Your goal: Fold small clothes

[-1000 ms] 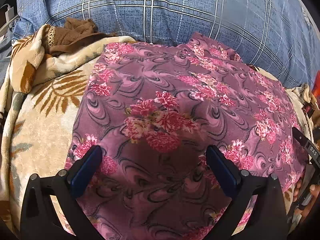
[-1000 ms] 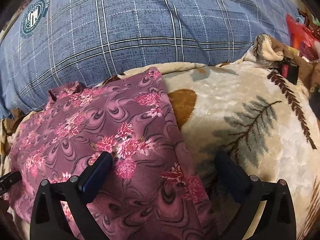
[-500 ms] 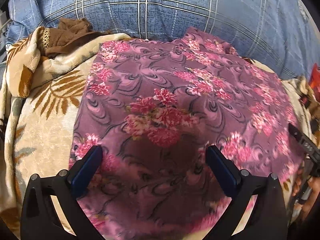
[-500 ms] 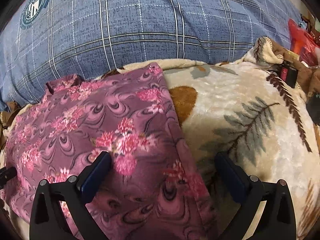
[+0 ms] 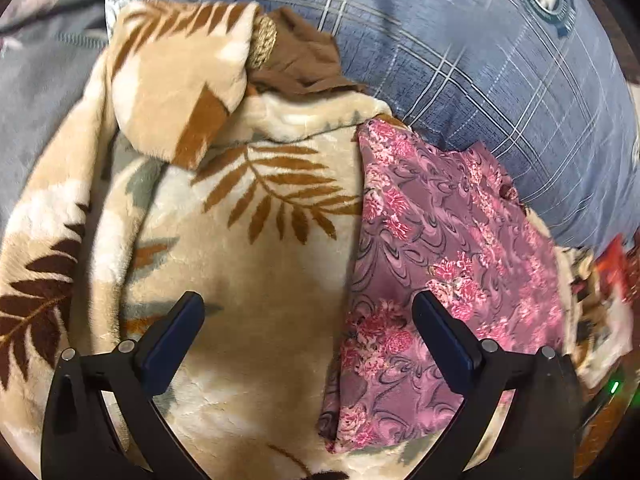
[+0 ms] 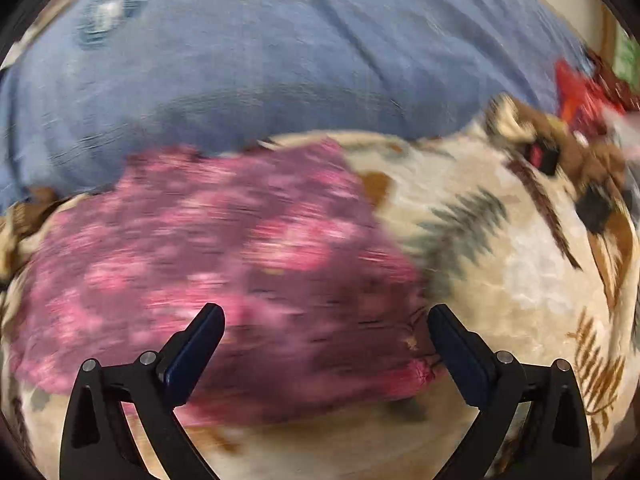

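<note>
Spread over a leaf-print blanket (image 5: 248, 280), the floral garment (image 5: 440, 264) lies folded while the left gripper (image 5: 308, 332) and right gripper (image 6: 324, 344) hover wide apart, empty; likely next, another fold.

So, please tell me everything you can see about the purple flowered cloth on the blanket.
The purple flowered cloth is thin, soft-looking fabric, mauve with dark swirls and pink flower clusters. It lies flat and limp, apparently folded into a long shape, on the beige leaf-patterned blanket. Its far end reaches the blue checked bedding. Both the left gripper and the right gripper are open above it and hold nothing. The right wrist view is blurred.
</note>
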